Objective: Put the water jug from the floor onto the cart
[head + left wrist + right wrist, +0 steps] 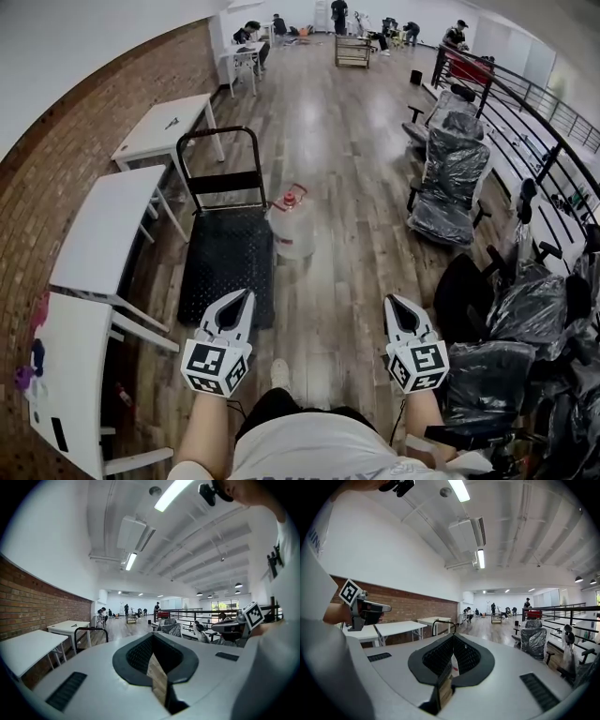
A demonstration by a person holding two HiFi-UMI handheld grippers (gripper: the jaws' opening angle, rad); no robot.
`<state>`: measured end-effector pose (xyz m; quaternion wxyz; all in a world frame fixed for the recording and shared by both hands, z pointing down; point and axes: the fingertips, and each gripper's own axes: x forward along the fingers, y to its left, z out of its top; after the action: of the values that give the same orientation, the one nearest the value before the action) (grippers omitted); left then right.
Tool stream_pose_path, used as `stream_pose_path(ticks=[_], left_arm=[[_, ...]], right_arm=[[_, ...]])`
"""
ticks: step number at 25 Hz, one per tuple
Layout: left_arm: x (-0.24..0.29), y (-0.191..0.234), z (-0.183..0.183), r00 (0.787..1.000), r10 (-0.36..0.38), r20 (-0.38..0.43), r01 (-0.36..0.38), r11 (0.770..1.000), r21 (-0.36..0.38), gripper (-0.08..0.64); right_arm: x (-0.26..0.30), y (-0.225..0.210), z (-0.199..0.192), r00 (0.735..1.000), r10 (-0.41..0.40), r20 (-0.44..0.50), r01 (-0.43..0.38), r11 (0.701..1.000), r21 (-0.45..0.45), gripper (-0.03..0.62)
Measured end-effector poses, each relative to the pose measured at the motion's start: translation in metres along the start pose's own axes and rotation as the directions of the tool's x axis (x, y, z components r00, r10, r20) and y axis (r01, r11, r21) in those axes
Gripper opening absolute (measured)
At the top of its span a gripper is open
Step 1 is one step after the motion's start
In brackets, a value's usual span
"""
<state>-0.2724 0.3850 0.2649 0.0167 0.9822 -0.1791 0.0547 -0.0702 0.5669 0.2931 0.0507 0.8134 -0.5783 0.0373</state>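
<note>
Both claws are shut and empty. The left claw (246,298) and the right claw (392,302) sit side by side, jaws closed together with nothing between them. Ahead, between their two lines and a little nearer the left claw, the water jug (292,225) stands upright on the floor, just beside the cart (228,267), which lies straight ahead of the left claw. This looks like the approach, with no grip made yet. Next: open the jaws, close in on the jug's top, then lift it left onto the cart.
</note>
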Motion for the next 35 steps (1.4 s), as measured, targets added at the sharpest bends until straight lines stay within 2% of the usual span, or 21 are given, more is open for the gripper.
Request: stream_pose_path(ticks=[4, 13, 21, 28, 35], left_arm=[[0.02, 0.005, -0.008, 1.0, -0.013, -0.014, 0.013, 1.0, -0.011, 0.002], [0.103, 0.031, -0.008, 0.996, -0.087, -0.023, 0.086, 0.996, -0.03, 0.002], [0.166, 0.102, 0.004, 0.995, -0.103, -0.016, 0.102, 0.993, -0.059, 0.0], [0.203, 0.18, 0.001, 0.997, -0.08, -0.02, 0.079, 0.995, -0.062, 0.002], [0.227, 0.205, -0.015, 0.997, -0.068, -0.043, 0.064, 0.993, -0.098, 0.002]], right_arm=[[0.014, -0.002, -0.005, 1.0, 0.013, -0.014, -0.013, 1.0, -0.015, 0.006], [0.069, -0.046, -0.008, 0.996, -0.069, -0.064, 0.068, 0.998, -0.011, 0.006], [0.161, -0.034, 0.016, 0.999, -0.004, -0.046, 0.003, 1.0, -0.027, 0.006], [0.24, -0.018, 0.029, 0.999, 0.002, -0.04, -0.003, 0.999, -0.037, 0.006], [0.288, -0.017, 0.023, 0.995, 0.034, -0.089, -0.038, 0.998, -0.046, 0.006]])
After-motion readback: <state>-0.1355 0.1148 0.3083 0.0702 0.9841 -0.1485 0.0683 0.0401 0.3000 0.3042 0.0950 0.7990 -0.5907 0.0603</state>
